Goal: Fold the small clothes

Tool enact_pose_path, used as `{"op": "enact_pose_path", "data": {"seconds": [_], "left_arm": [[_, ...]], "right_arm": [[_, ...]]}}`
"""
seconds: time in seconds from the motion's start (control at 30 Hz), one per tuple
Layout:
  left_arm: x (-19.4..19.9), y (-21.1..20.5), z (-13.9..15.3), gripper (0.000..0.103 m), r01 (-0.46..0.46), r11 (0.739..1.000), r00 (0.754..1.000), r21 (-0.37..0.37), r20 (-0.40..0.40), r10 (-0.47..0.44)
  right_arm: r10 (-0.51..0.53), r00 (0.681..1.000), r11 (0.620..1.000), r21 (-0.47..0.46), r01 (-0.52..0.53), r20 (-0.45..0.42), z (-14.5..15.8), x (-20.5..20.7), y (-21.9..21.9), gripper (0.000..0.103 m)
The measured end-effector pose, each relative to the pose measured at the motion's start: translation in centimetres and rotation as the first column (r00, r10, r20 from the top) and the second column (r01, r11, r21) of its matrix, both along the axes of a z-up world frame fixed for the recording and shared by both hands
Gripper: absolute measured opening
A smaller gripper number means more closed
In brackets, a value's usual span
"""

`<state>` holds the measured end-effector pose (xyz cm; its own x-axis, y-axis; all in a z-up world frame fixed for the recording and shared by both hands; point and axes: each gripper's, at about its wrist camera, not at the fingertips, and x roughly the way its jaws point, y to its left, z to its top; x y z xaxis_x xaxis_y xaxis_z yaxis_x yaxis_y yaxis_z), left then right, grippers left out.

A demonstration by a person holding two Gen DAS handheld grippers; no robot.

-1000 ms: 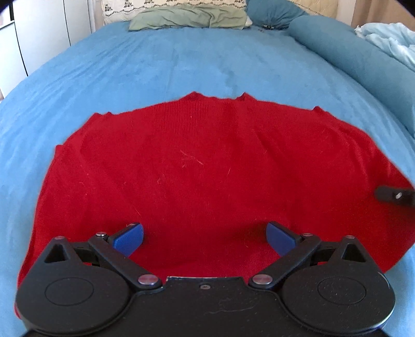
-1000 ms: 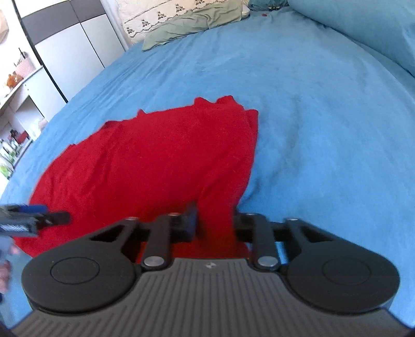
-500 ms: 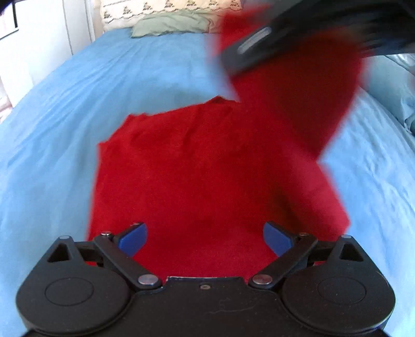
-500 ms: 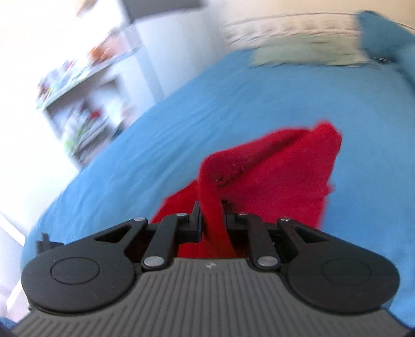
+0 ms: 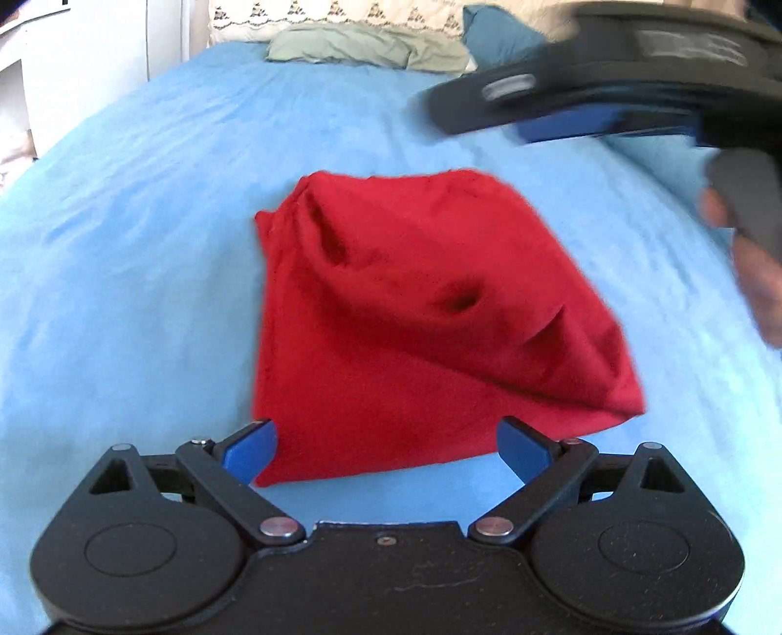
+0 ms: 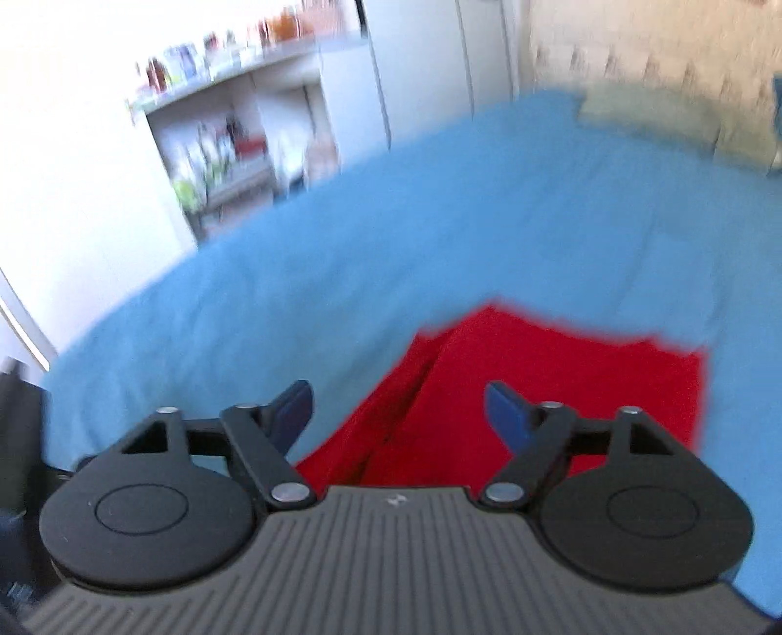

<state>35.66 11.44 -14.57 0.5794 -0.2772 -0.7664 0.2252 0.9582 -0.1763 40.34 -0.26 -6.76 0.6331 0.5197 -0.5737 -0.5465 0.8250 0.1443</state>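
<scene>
Red knit, soft and matte, folded once over itself — the small garment [image 5: 415,332] lies at the centre of the left wrist view on the blue bed cover [image 5: 146,244], its upper layer slumped in loose ridges with two dark dimples, its lower edge nearly straight just ahead of the fingertips. The doubled shape, narrower than a spread garment would be, reads as one side laid across the other; the creases suggest the top layer was dropped, not smoothed. Left gripper [image 5: 386,452]: black linkage, blue pads, jaws wide apart, nothing between them but the garment's near edge lying flat on the bed, neither pad pressing on it. Right gripper [image 6: 398,408]: same make, grey ribbed body; its jaws have just been opening and stand wide with no cloth between the pads, the red fabric lying below and beyond them in the lower centre of the right wrist view. Seen from the left wrist view, this gripper crosses the upper right of the frame, blurred, a hand [image 5: 762,283] on its handle at the right edge — well above the cloth, likely clearing away after releasing the fold. Bed cover: fleecy, faintly rippled. Pillows [image 5: 361,46] at the top of the frame, pale green and lace-edged. Shelving [image 6: 220,137] at upper left of the right wrist view, too blurred to itemise.
</scene>
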Motion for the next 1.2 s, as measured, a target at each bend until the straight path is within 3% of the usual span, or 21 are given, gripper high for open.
{"op": "enact_pose_path", "data": {"seconds": [0.17, 0.3, 0.43, 0.5, 0.57, 0.7, 0.77, 1.0, 1.13, 1.2], "left_arm": [[0.6, -0.9, 0.6, 0.097, -0.003, 0.993, 1.000, -0.116, 0.007, 0.004], [1.5, -0.7, 1.5, 0.090, -0.040, 0.969, 0.999, -0.244, 0.000, 0.041], [2.8, -0.7, 2.7, 0.087, -0.097, 0.955, 0.995, -0.280, 0.001, 0.102], [3.7, -0.6, 2.7, 0.080, -0.130, 0.950, 0.991, -0.282, -0.018, 0.131], [4.2, -0.5, 2.3, 0.064, -0.155, 0.947, 0.988, -0.281, -0.052, 0.146], [5.1, -0.3, 1.1, 0.043, -0.189, 0.946, 0.979, -0.263, -0.123, 0.161], [5.5, -0.2, 0.8, 0.012, -0.191, 0.952, 0.976, -0.239, -0.147, 0.158], [3.8, 3.2, 3.0, 0.010, -0.159, 0.974, 0.987, -0.161, -0.049, 0.153], [2.5, 4.6, -0.5, 0.009, -0.182, 0.977, 0.980, -0.109, -0.103, 0.171], [1.9, 4.8, -2.2, 0.010, -0.175, 0.979, 0.982, -0.103, -0.094, 0.165]], "right_arm": [[-0.144, 0.990, 0.989, -0.025, 0.144, 0.012, 0.2, -2.2, -7.2, 0.102], [-0.246, 0.966, 0.969, -0.018, 0.246, -0.075, -3.3, -3.7, -11.3, 0.102], [-0.282, 0.949, 0.959, -0.006, 0.284, -0.142, -7.3, -5.5, -12.9, 0.102], [-0.277, 0.948, 0.960, -0.012, 0.279, -0.154, -8.8, -6.4, -12.8, 0.102], [-0.251, 0.953, 0.967, -0.012, 0.253, -0.170, -10.0, -7.3, -11.8, 0.102], [-0.191, 0.969, 0.981, -0.043, 0.187, -0.156, -11.8, -9.5, -9.5, 0.102], [-0.198, 0.975, 0.978, -0.095, 0.188, -0.105, -12.4, -10.2, -7.9, 0.102], [-0.253, 0.967, 0.961, -0.121, 0.249, -0.014, -13.0, -10.2, -5.5, 0.102], [-0.283, 0.958, 0.953, -0.127, 0.275, -0.046, -13.7, -9.7, -5.7, 0.102], [-0.285, 0.956, 0.953, -0.129, 0.276, -0.062, -14.0, -9.8, -5.9, 0.102]]}}
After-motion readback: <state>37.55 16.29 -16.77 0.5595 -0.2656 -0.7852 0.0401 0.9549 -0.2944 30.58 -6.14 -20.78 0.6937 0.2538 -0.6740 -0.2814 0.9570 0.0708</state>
